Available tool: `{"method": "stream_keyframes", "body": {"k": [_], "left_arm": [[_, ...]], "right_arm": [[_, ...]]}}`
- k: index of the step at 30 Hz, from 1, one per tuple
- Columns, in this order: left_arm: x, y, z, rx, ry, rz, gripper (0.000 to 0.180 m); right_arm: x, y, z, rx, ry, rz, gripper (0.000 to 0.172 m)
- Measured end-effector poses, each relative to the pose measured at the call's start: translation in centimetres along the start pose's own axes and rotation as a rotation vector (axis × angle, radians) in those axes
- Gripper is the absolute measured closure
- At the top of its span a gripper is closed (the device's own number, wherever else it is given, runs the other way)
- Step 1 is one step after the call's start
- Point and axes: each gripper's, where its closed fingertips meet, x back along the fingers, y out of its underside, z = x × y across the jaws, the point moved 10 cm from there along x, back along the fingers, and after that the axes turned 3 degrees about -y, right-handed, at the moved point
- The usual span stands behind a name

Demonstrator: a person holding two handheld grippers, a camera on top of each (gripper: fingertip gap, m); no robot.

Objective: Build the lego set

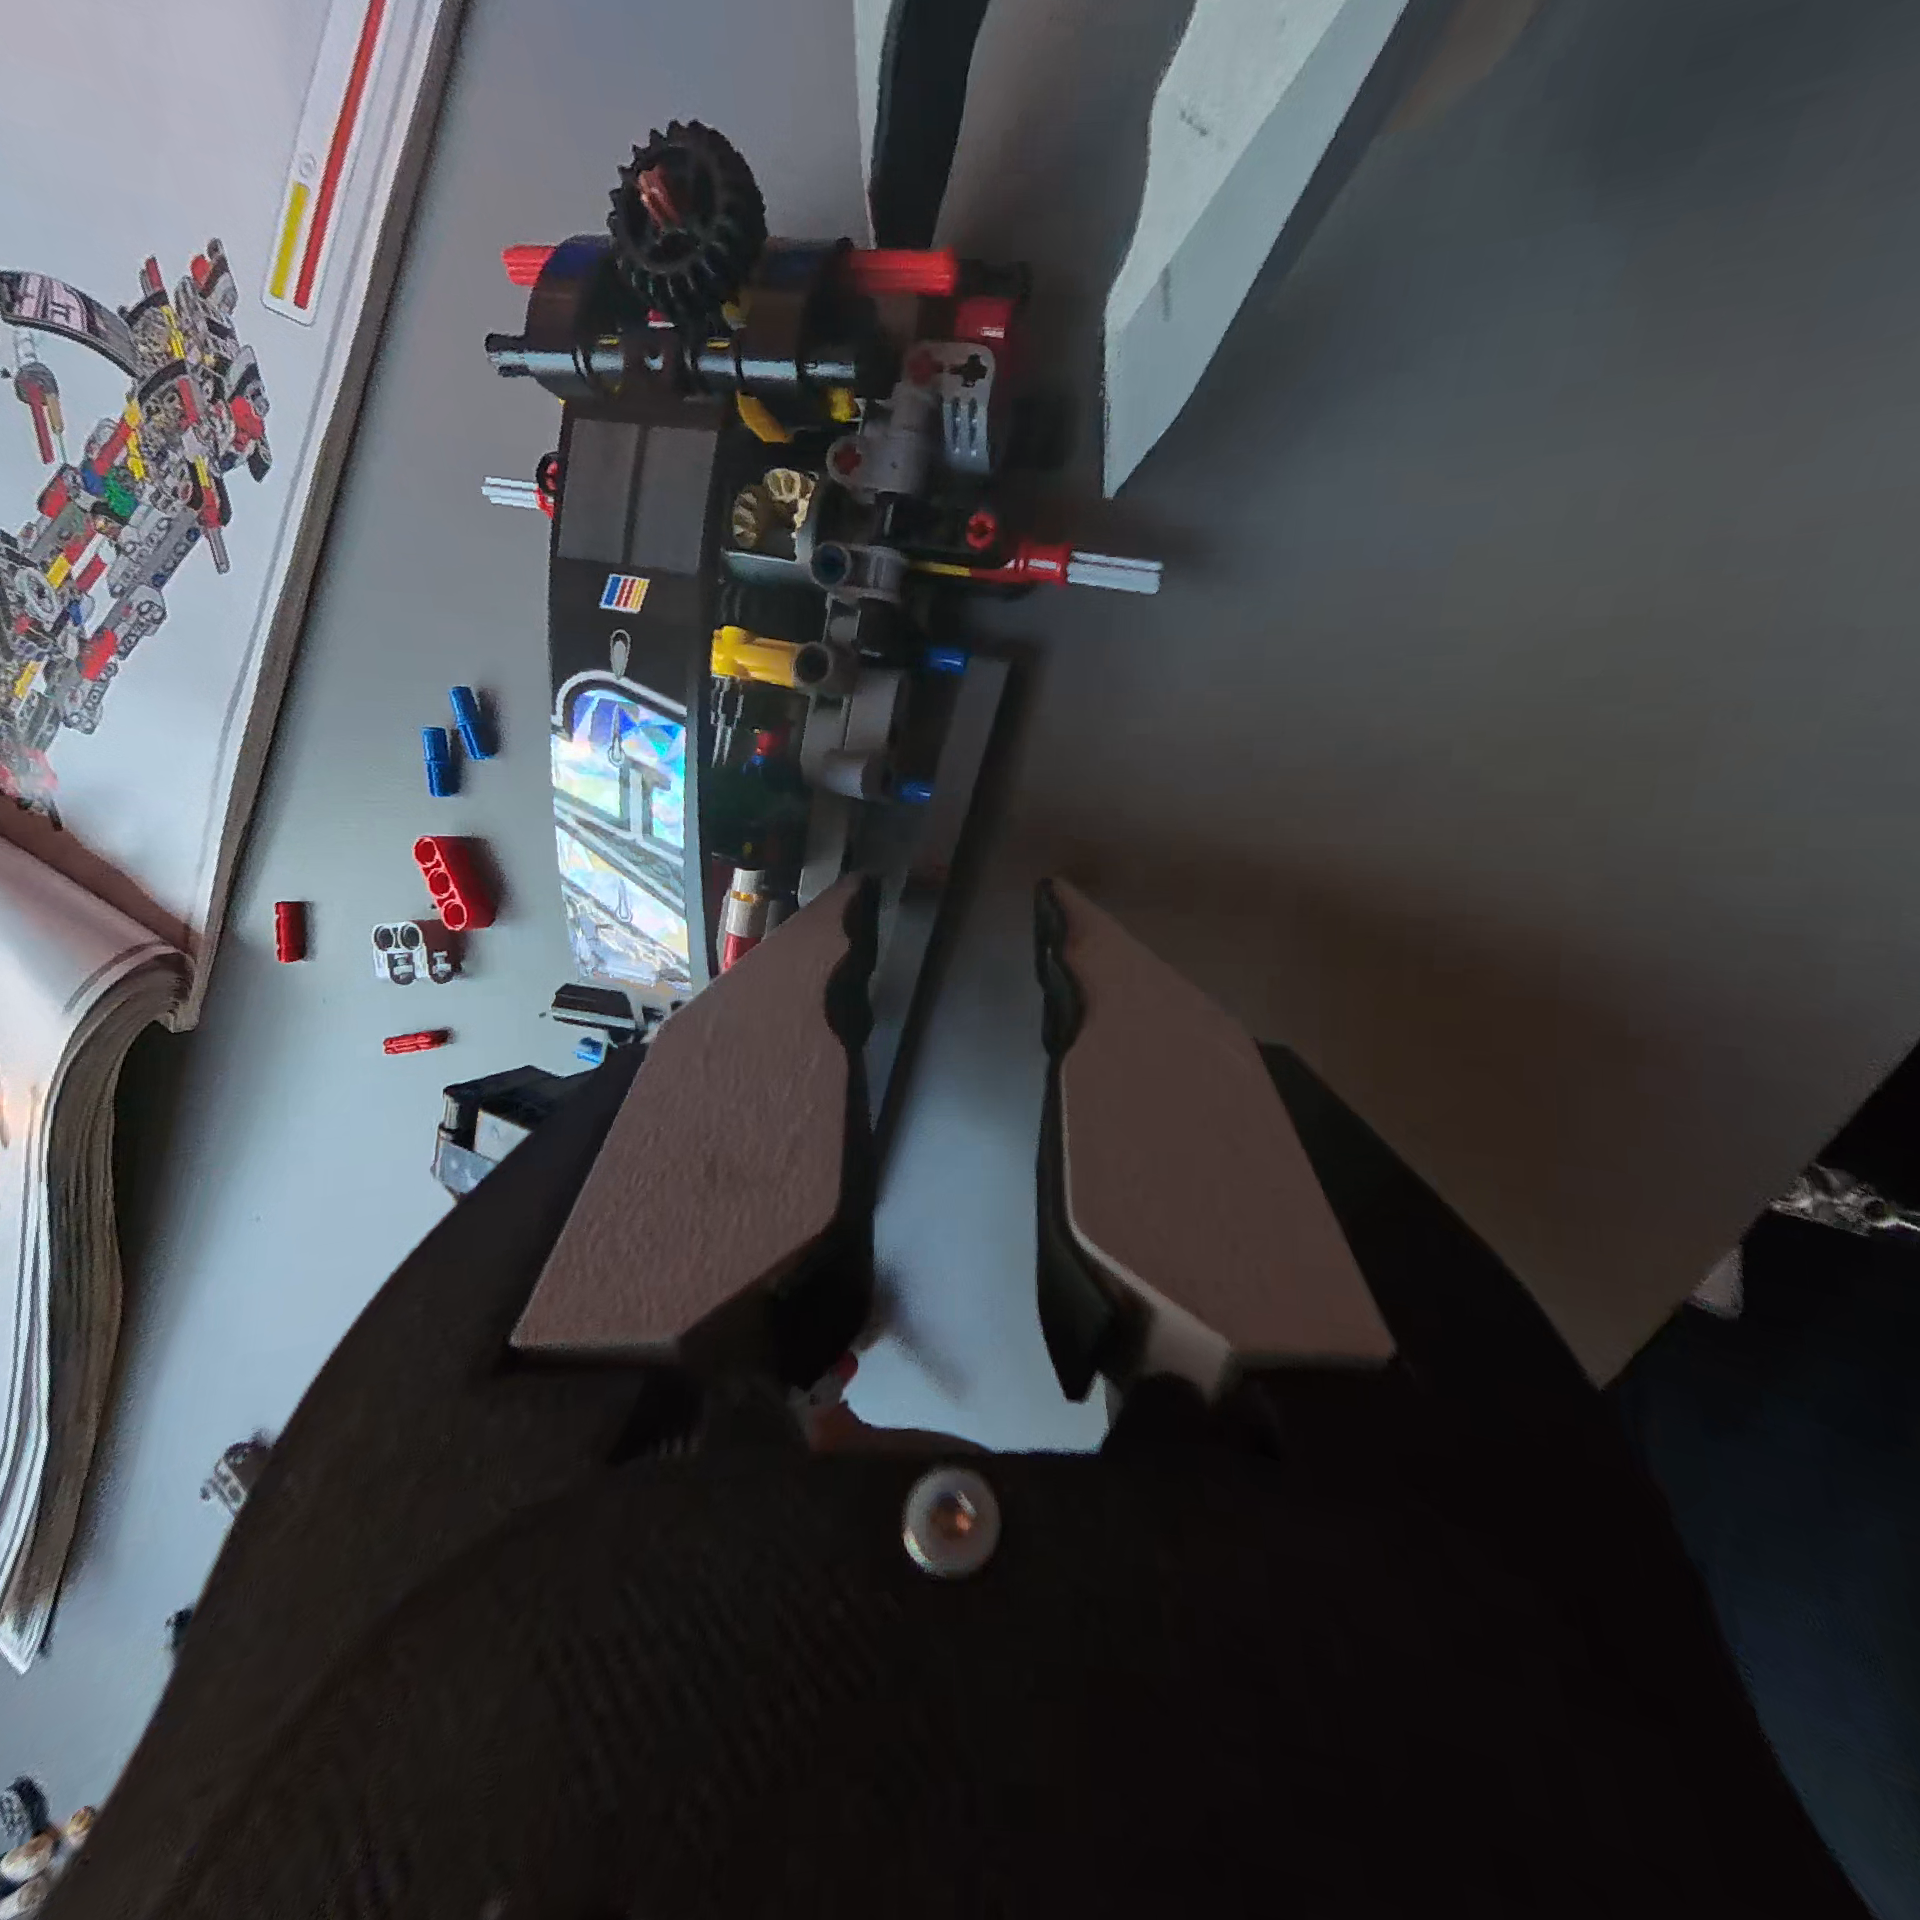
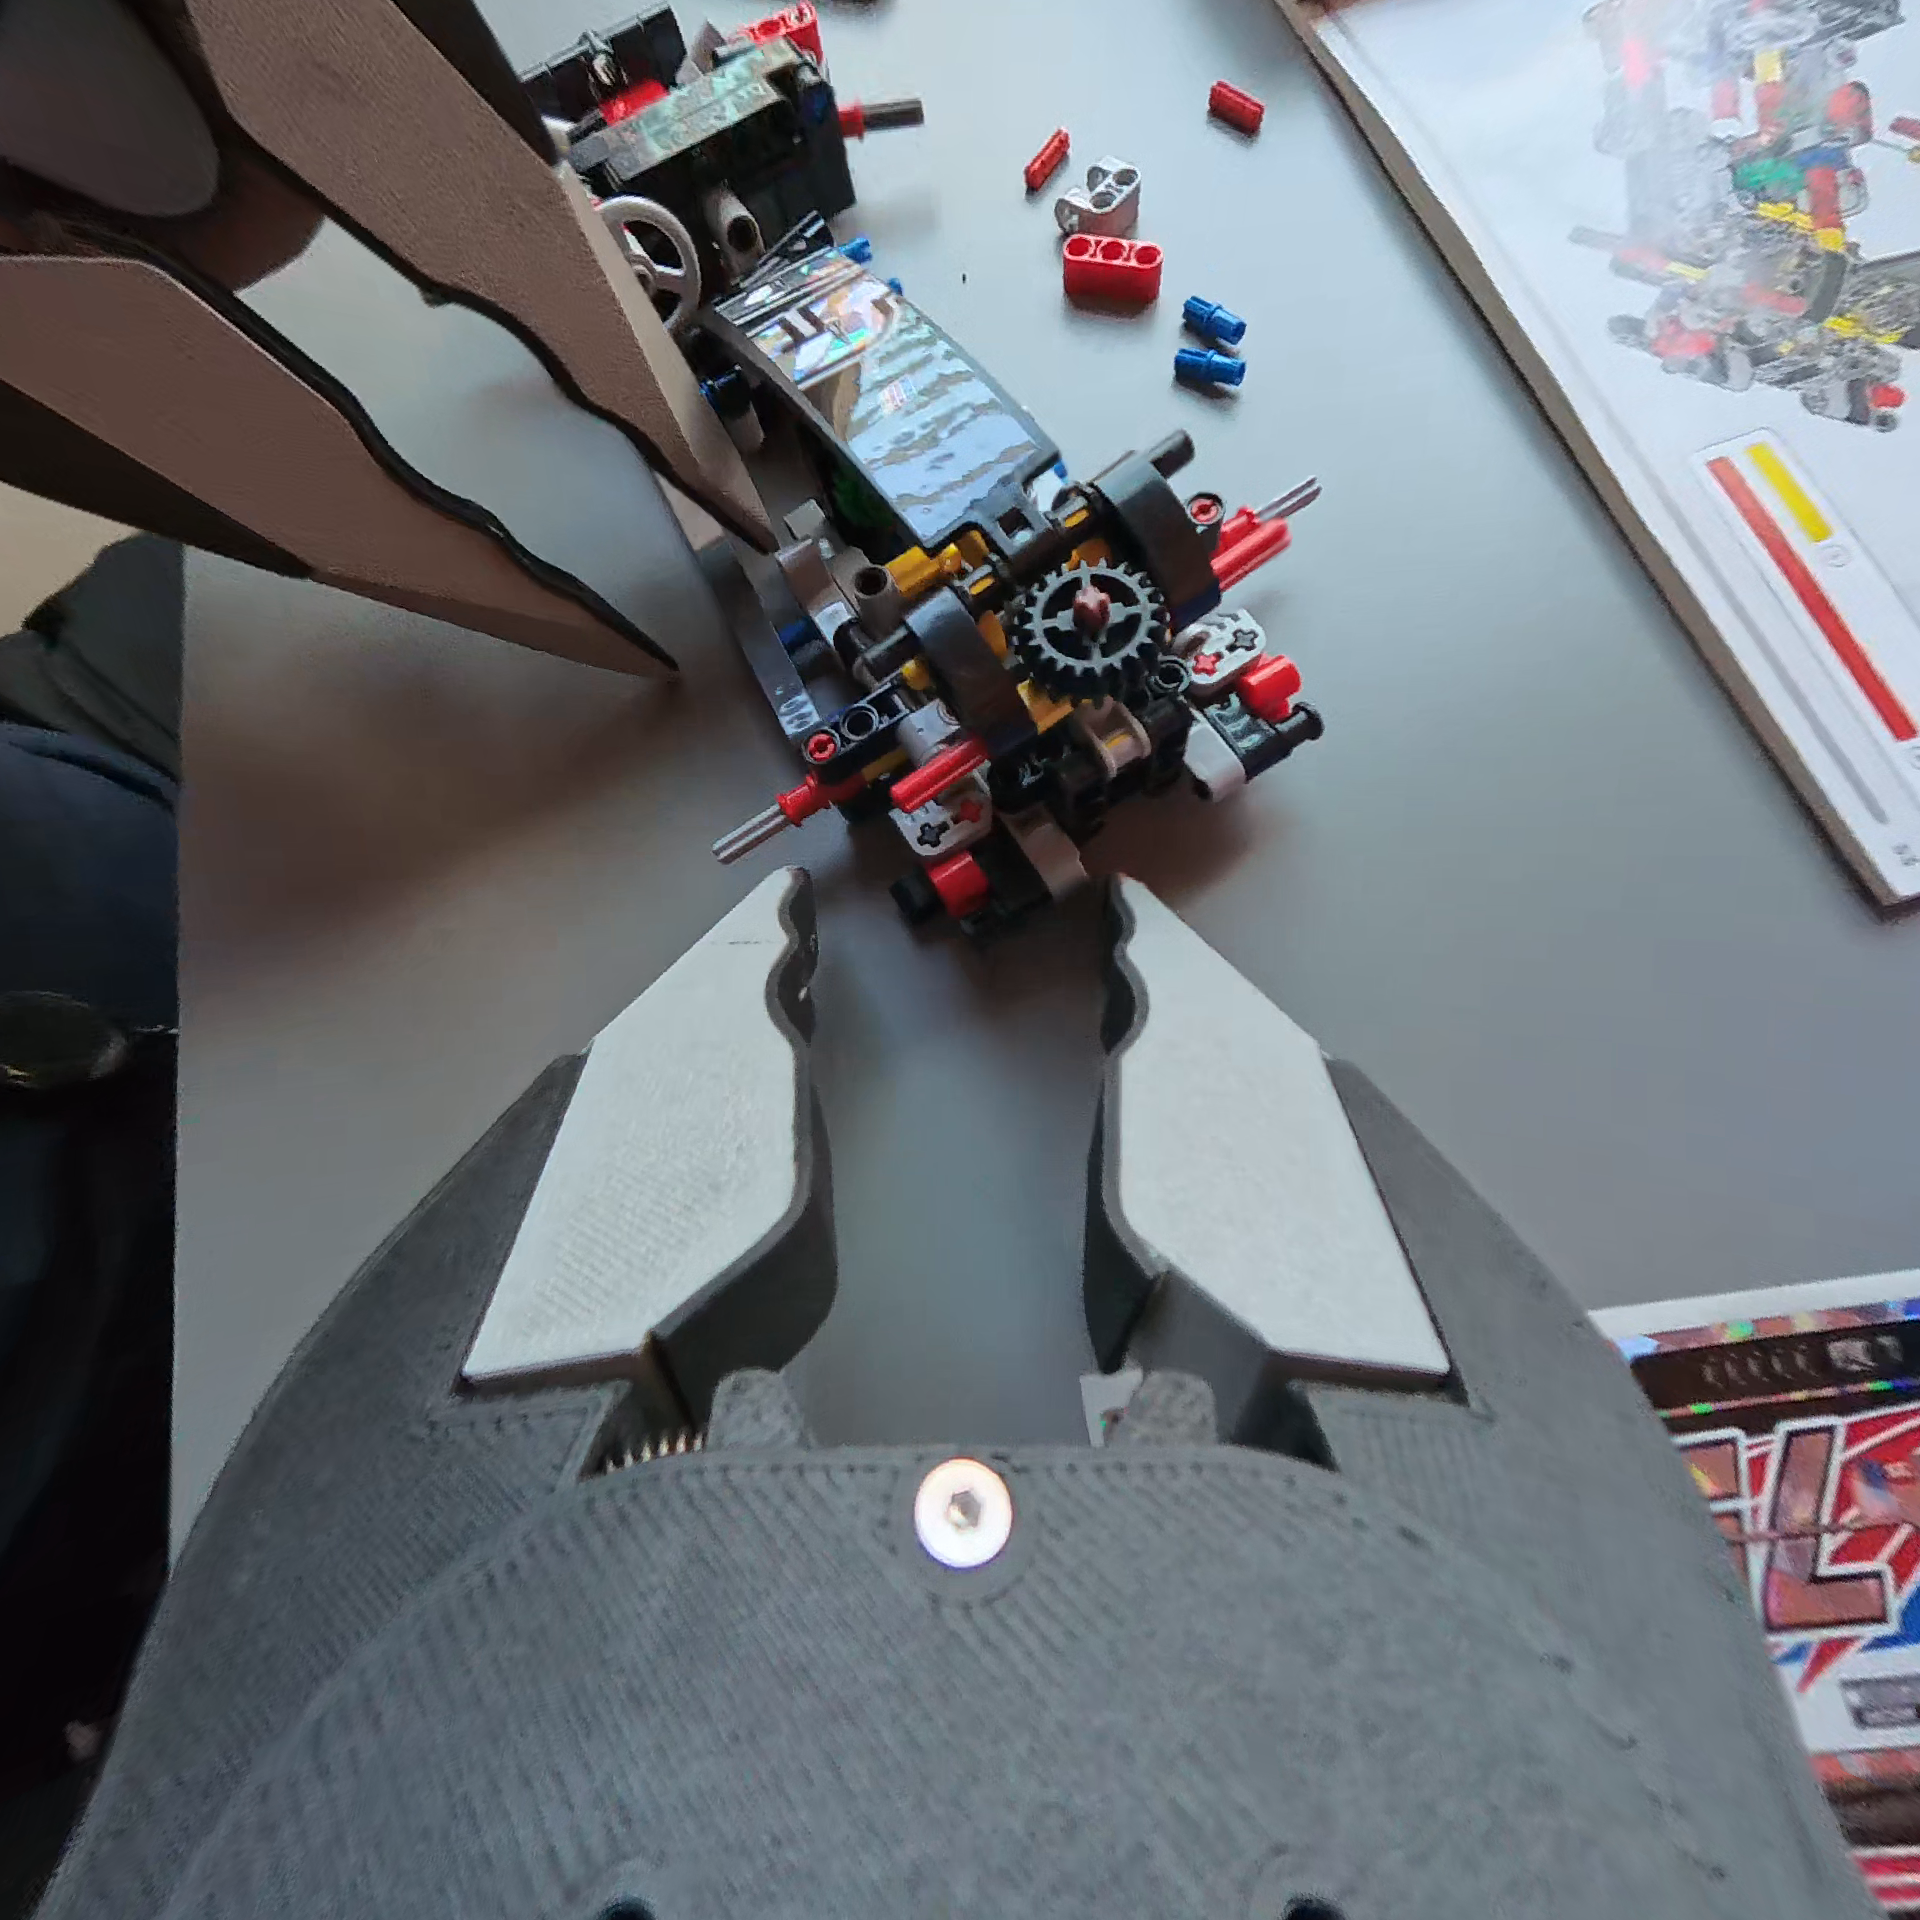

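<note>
Risk: brick-built vehicle model [image 2: 1039, 623] lies on desk [image 2: 1455, 935]; L claw [image 1: 951, 894] part-spread astride its grey side strip [image 1: 966, 748], R claw [image 2: 956, 894] spread, empty, just short of model's end; uneven pinch could prob. skew it or pop parts

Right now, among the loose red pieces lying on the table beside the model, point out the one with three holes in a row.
It is the red three-hole beam, the biggest loose red piece, beside the grey connector. The red pin and thin red axle are smaller and show no such holes.
</note>
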Motion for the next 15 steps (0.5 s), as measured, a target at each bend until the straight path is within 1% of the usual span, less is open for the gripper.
{"method": "stream_keyframes", "body": {"k": [2,4,6,7,9,11,13,15], "left_arm": [[0.3,0.0,-0.1,-0.005,-0.008,0.006,0.155],[0.5,0.1,-0.2,-0.018,-0.018,-0.018,0.158],[0.7,0.0,-0.2,-0.052,-0.051,-0.028,0.164],[0.7,0.0,0.0,-0.075,-0.044,-0.043,0.168],[0.3,-0.2,0.1,-0.107,-0.035,-0.074,0.166],[0.1,-0.6,-0.2,-0.130,-0.014,-0.106,0.163],[0.2,-1.0,-0.7,-0.145,-0.015,-0.147,0.158],[0.4,-1.3,-0.9,-0.189,-0.031,-0.159,0.156]], "right_arm": [[0.0,-0.1,-0.2,0.025,-0.007,-0.002,0.121],[-0.3,-0.1,-0.1,0.052,-0.017,-0.024,0.118],[-0.5,-0.2,-0.1,0.082,-0.013,-0.032,0.123],[-0.5,-0.2,-0.1,0.092,-0.009,-0.037,0.126],[-0.5,-0.2,0.1,0.107,-0.012,-0.032,0.128],[-0.6,-0.2,0.3,0.095,-0.042,-0.019,0.123],[-0.5,-0.2,0.6,0.084,-0.067,-0.011,0.127],[-0.5,-0.2,0.9,0.061,-0.096,-0.004,0.127]]}}
